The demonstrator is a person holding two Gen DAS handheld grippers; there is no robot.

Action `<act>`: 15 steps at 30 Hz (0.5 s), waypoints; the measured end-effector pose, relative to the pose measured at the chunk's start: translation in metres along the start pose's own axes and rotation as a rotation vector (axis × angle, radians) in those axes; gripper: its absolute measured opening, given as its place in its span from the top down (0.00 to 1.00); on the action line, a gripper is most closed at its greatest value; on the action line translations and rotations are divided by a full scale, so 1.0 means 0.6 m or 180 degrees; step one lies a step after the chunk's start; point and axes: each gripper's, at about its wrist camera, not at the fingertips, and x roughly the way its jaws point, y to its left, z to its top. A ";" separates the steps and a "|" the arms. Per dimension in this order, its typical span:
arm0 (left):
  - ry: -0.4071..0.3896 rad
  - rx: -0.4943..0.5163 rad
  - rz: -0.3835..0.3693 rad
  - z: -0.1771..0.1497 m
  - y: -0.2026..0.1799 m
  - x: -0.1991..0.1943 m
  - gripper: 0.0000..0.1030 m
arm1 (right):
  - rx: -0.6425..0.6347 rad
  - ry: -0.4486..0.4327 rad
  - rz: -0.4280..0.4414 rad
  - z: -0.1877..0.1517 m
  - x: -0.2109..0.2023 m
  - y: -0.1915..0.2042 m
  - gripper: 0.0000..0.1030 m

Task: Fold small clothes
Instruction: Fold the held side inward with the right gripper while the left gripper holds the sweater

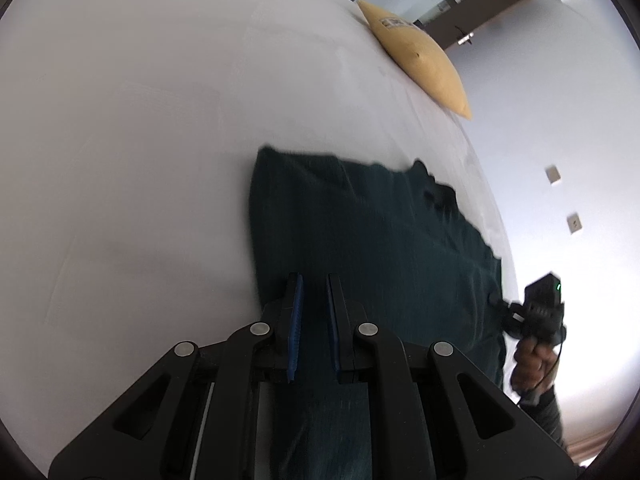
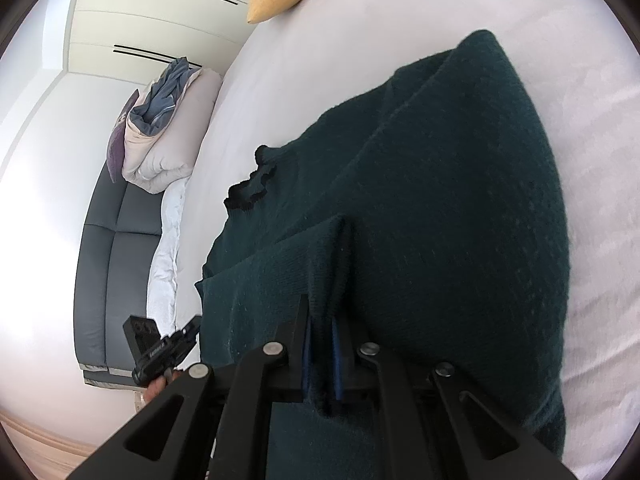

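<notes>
Beneath both hand-held grippers, the white bed [image 1: 140, 140] carries a dark green sweater [image 2: 460, 200], partly folded. Right hand-held gripper [image 2: 322, 344] pinches a raised fold; left hand-held gripper [image 1: 314, 312], narrowed, grips nothing visible. Folding seems unfinished.

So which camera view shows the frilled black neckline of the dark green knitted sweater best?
The right wrist view: the frilled black neckline of the dark green knitted sweater is sharp there, on the white bed. The left wrist view shows it small and blurred.
</notes>
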 end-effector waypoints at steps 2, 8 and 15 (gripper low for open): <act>0.0011 0.0071 0.0074 -0.017 -0.004 -0.002 0.90 | 0.0017 -0.0001 -0.0010 -0.003 -0.004 0.000 0.92; 0.0000 0.0183 0.0223 -0.038 -0.014 0.003 0.90 | 0.0046 0.0023 -0.0026 -0.015 -0.005 0.003 0.88; 0.0009 0.0184 0.0233 -0.041 -0.015 -0.003 0.90 | -0.0170 -0.0034 -0.0334 -0.016 -0.005 0.023 0.92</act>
